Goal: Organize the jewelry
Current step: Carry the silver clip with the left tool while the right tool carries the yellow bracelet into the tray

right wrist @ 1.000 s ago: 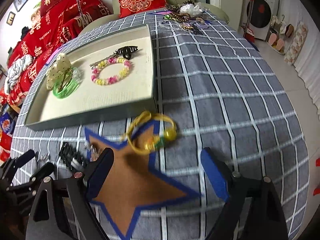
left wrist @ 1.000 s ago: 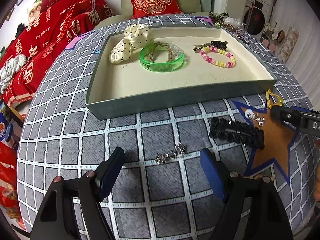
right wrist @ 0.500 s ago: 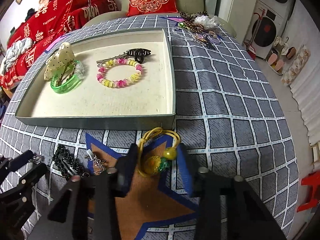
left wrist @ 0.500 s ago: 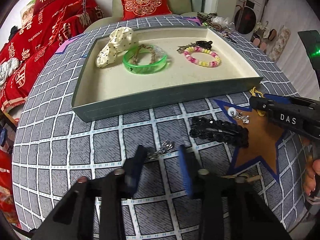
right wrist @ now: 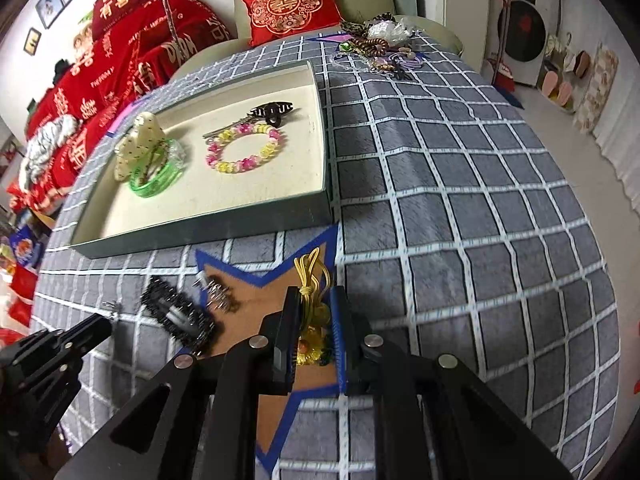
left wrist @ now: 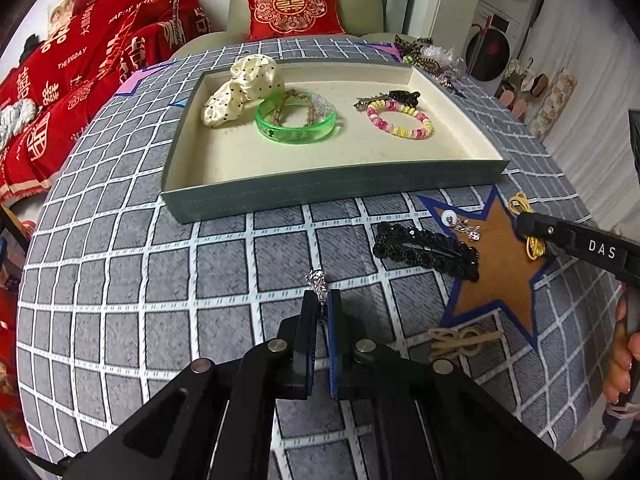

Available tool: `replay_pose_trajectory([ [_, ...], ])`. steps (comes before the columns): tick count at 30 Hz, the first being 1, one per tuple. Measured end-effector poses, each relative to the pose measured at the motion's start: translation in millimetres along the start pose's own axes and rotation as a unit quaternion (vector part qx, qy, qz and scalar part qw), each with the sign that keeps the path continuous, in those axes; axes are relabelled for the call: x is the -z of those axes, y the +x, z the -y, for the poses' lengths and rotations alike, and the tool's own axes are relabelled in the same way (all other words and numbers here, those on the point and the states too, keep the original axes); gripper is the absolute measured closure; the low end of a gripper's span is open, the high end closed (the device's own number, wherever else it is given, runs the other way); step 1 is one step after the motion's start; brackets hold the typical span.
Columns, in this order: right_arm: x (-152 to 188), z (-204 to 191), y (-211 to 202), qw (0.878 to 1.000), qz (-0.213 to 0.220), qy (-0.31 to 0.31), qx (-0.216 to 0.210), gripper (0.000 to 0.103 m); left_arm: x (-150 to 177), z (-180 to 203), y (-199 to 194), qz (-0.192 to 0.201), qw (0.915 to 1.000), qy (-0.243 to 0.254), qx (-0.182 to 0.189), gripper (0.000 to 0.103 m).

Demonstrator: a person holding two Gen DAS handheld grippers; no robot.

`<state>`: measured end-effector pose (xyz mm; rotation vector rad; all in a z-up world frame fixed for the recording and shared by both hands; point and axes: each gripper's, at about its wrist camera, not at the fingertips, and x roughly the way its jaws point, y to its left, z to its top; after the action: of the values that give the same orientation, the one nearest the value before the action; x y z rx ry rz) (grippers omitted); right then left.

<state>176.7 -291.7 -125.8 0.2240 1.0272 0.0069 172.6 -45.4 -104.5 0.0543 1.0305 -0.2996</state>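
Note:
My left gripper (left wrist: pixel 319 300) is shut on a small silver chain piece (left wrist: pixel 317 282) over the grey checked cloth. My right gripper (right wrist: pixel 314 302) is shut on a yellow cord ornament (right wrist: pixel 310 280) above the brown star patch (right wrist: pixel 256 304); it also shows in the left wrist view (left wrist: pixel 528 222). The grey tray (left wrist: pixel 320 194) holds a cream dotted scrunchie (left wrist: pixel 240 88), a green bangle (left wrist: pixel 296 126), a pink and yellow bead bracelet (left wrist: pixel 400 120) and a black claw clip (left wrist: pixel 404 96).
A black beaded hair clip (left wrist: pixel 424 248) and a small silver charm (left wrist: pixel 464 226) lie by the star patch (left wrist: pixel 496 268). A beige hair tie (left wrist: pixel 460 340) lies near the front. A pile of jewelry (right wrist: pixel 376 48) sits at the table's far edge.
Both grippers have closed: the left on the silver chain piece, the right on the yellow cord ornament. Both were wide open a second ago.

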Motion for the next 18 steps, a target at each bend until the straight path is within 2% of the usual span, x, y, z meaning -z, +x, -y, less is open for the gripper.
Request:
replay_pose_trajectory([
  [9,16.5,6.1,-26.9,0.999,0.009,0.022,-0.034,0.087,2.9,-18.3,-27.8,0.016,0.9993,-0.03,0.013,0.09],
  [18,22.1,2.5,-52.3,0.998,0.019,0.018,-0.055,0.087,-3.4,-22.7,-56.9,0.044,0.9986,-0.028,0.008,0.09],
])
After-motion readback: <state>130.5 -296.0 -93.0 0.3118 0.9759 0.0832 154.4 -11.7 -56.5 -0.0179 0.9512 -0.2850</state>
